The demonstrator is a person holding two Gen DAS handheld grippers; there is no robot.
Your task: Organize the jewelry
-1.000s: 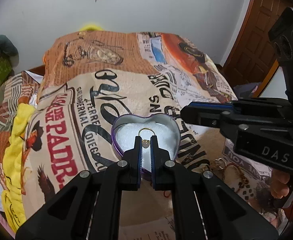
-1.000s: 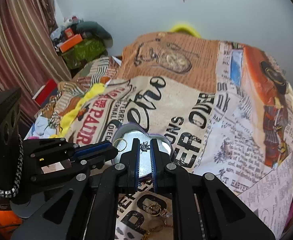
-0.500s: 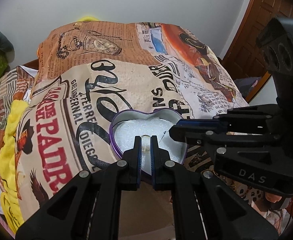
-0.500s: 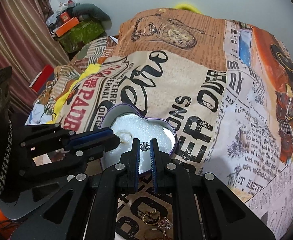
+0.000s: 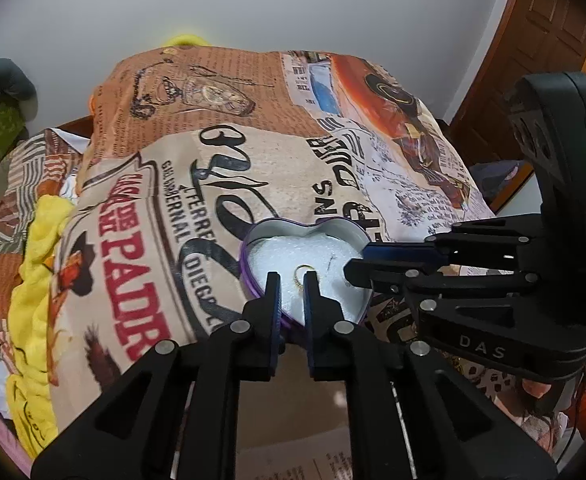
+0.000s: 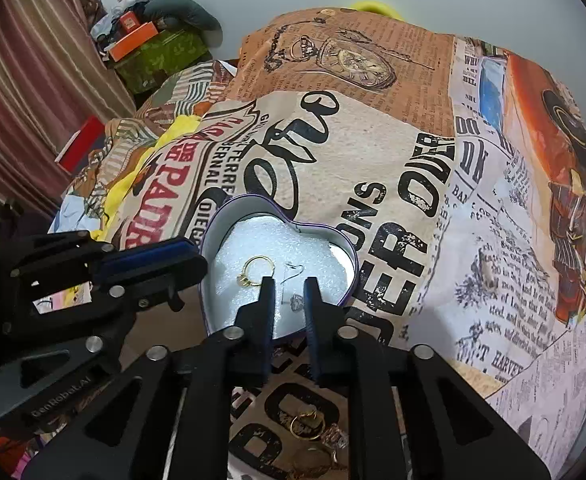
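A purple heart-shaped tin [image 5: 249,268] [image 6: 209,248] with a white foam lining sits on the printed bedspread. A gold ring [image 5: 302,276] [image 6: 253,270] lies on the foam. A small silver earring [image 6: 293,296] on a thin hook lies next to it. My left gripper [image 5: 292,280] is open over the tin's near edge, with the ring lying loose between its fingertips. My right gripper [image 6: 289,288] is open over the tin, with the earring lying between its fingertips.
More gold jewelry [image 6: 309,424] lies on the bedspread below my right gripper. Yellow cloth [image 5: 41,280] is bunched at the left of the bed. Boxes [image 6: 133,36] and a curtain stand at the far left, a wooden door [image 5: 533,40] at the right.
Both grippers were shut, the left on the gold ring, the right on the earring. Both have opened, and the ring and earring now lie on the foam in the tin.
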